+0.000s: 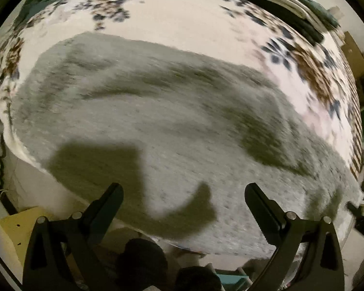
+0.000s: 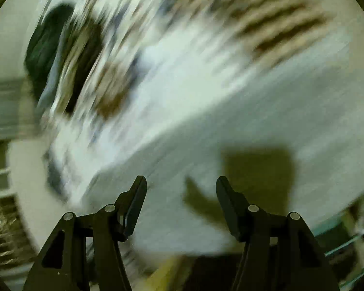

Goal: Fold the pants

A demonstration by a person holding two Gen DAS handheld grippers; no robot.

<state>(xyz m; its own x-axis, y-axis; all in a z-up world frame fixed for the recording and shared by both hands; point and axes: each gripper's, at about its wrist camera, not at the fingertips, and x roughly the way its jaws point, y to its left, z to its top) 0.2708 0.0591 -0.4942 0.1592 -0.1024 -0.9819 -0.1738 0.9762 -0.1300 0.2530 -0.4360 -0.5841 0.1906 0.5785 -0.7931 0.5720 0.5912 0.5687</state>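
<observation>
Grey fuzzy pants (image 1: 157, 111) lie spread across a bed with a floral sheet (image 1: 182, 19), reaching its near edge. My left gripper (image 1: 183, 189) hovers over the near part of the pants, pointing steeply down, jaws wide open and nothing between them. Its shadow falls on the cloth. The right wrist view is badly blurred. There my right gripper (image 2: 180, 181) is open with nothing between its fingers, above a pale grey stretch that looks like the pants (image 2: 230, 126) at the bed edge.
Folded dark and pale clothes (image 1: 291, 2) are stacked at the bed's far right corner; a dark blurred shape (image 2: 48, 48) shows in the right wrist view. A yellow box (image 1: 12, 232) sits on the floor at left, clutter and shelves at right.
</observation>
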